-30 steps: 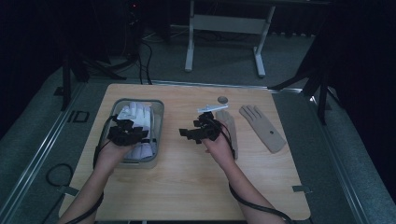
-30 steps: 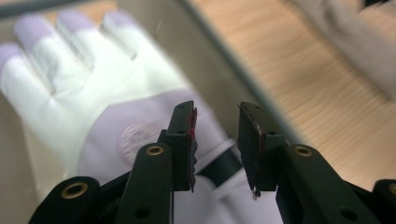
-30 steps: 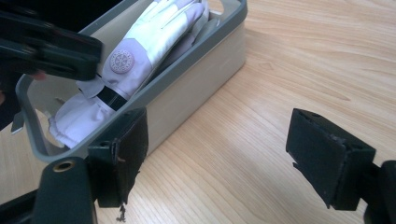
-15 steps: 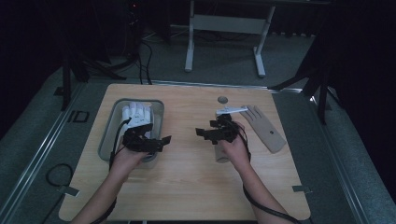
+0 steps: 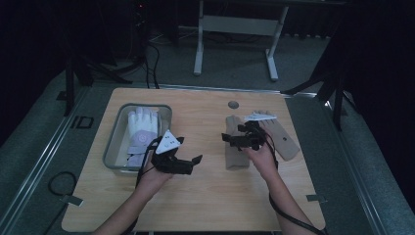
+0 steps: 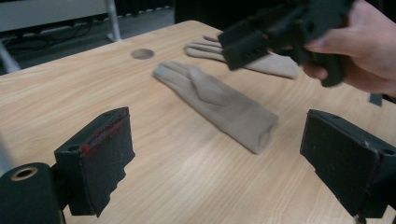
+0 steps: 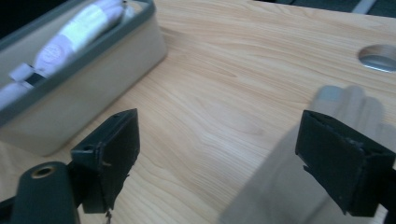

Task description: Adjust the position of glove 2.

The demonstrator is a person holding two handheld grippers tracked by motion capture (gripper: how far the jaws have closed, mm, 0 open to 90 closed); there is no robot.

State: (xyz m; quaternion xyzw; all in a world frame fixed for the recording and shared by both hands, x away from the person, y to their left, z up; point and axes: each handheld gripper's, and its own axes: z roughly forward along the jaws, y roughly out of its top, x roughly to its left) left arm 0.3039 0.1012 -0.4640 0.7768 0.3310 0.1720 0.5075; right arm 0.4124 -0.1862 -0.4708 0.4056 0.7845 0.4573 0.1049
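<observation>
A white glove (image 5: 142,128) lies in the grey bin (image 5: 113,147) at the left. Two beige gloves lie flat on the wooden table: one (image 5: 236,152) (image 6: 219,100) near the middle, the other (image 5: 281,137) (image 6: 275,65) to its right. My left gripper (image 5: 192,164) (image 6: 224,172) hovers just right of the bin and points at the nearer beige glove. Its jaws have just been opening and stand open, with nothing between them. My right gripper (image 5: 229,140) (image 7: 229,158) hovers over that glove's finger end (image 7: 289,186) and points left. Its jaws have just been opening too and grip nothing.
A round cable hole (image 5: 234,104) (image 7: 378,58) sits at the table's far edge. The bin wall (image 7: 84,79) stands ahead of the right gripper. The person's right hand (image 6: 364,46) and its gripper (image 6: 285,28) hang above the far glove in the left gripper view.
The left gripper has come out of the bin and moved right over the table, leaving the white glove in the bin. The right gripper has shifted right, over the nearer beige glove.
</observation>
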